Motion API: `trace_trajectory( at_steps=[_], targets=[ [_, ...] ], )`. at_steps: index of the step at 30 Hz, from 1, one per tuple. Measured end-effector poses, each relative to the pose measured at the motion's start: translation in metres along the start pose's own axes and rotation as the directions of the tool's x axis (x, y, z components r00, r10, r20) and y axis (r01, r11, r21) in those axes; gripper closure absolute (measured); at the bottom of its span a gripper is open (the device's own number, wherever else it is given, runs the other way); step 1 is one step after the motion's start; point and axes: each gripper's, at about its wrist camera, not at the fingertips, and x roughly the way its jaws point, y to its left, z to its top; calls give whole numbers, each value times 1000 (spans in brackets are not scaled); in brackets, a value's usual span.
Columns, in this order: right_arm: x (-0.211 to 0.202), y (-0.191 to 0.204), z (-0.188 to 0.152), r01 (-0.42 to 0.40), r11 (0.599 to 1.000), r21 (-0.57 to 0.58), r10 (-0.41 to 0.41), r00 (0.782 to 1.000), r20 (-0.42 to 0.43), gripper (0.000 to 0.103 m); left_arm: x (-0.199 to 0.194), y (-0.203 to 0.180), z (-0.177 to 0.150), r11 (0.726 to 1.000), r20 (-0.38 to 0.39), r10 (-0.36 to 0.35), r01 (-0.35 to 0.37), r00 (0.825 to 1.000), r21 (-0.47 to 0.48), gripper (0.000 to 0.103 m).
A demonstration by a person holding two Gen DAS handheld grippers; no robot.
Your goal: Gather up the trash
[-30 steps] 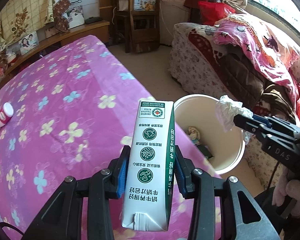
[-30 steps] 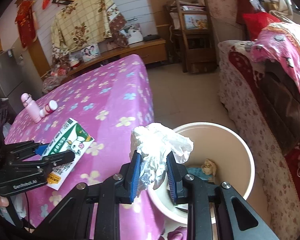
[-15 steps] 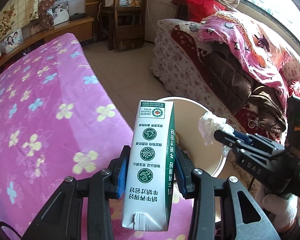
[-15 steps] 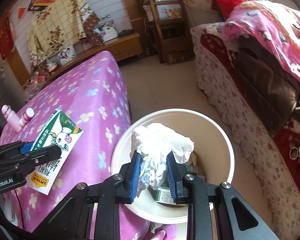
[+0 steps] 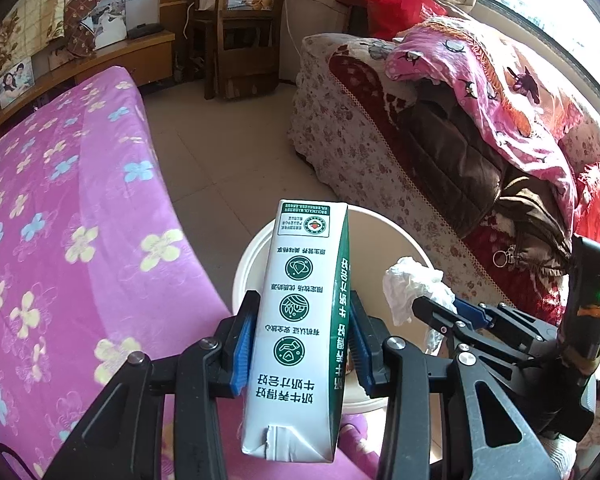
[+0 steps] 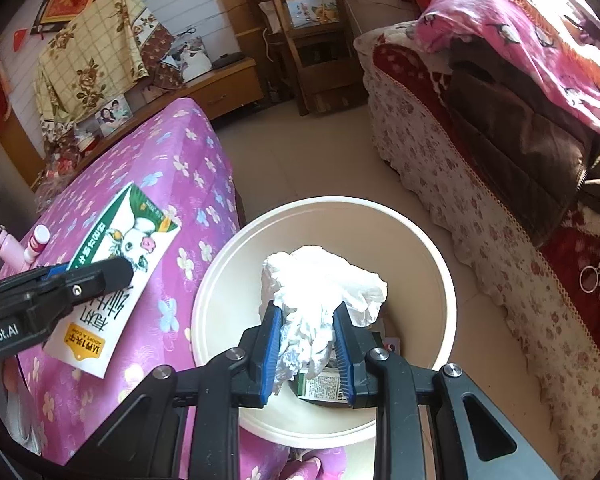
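Observation:
My left gripper (image 5: 302, 344) is shut on a green and white milk carton (image 5: 300, 292) and holds it upright over the near rim of the cream trash bucket (image 5: 384, 232). My right gripper (image 6: 306, 344) is shut on a crumpled white tissue (image 6: 320, 292) and holds it above the open bucket (image 6: 428, 264). Some trash lies in the bucket's bottom (image 6: 324, 386). In the right wrist view the carton (image 6: 116, 268) hangs at the left over the bed edge. In the left wrist view the tissue (image 5: 412, 292) sits at the right over the bucket.
The bed with a pink flowered cover (image 5: 60, 216) lies to the left of the bucket. A sofa piled with blankets (image 5: 460, 128) stands to the right. A wooden chair (image 5: 240, 28) stands beyond the tiled floor. Two small bottles (image 6: 20, 246) lie on the bed.
Both grippers have moved toward the bucket with their loads. The tissue now hangs over the bucket's middle and the carton over its near rim.

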Motion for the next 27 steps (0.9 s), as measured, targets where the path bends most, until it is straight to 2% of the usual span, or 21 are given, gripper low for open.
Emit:
trace_trajectory(
  at_steps=[2, 5, 6, 8, 9, 12, 18, 22, 27],
  targets=[
    [2, -4, 0, 5, 1000, 16, -5, 1000, -7, 75, 3, 0, 2, 1000, 0, -19, 19, 1000, -9, 57],
    [6, -10, -1, 6, 999, 43, -6, 1000, -21, 74, 4, 1, 2, 999, 10, -43, 43, 999, -24, 40],
    [7, -11, 0, 6, 999, 47, -5, 1000, -24, 70, 3, 2, 2, 998, 20, -49, 50, 999, -29, 39],
    [8, -11, -1, 8, 999, 49, -7, 1000, -25, 51, 2, 4, 2, 998, 26, -44, 45, 999, -33, 38],
    [7, -11, -1, 8, 999, 49, -6, 1000, -21, 34, 1, 5, 1, 999, 28, -41, 42, 999, -34, 37],
    [6, -10, 0, 7, 999, 47, -6, 1000, -10, 33, -2, 8, -1, 999, 39, -28, 29, 999, -37, 37],
    [0, -2, 0, 7, 1000, 19, -7, 1000, 5, 33, -23, 19, -11, 999, 121, 38, -33, 992, -42, 36],
    [-15, 10, 1, 38, 999, -9, -37, 998, 58, 33, -42, 25, -20, 995, 185, 100, -96, 978, -35, 36],
    [-38, 35, -1, 42, 999, -34, -38, 992, 121, 33, -66, 35, -33, 989, 217, 150, -146, 964, -33, 36]
  ],
)
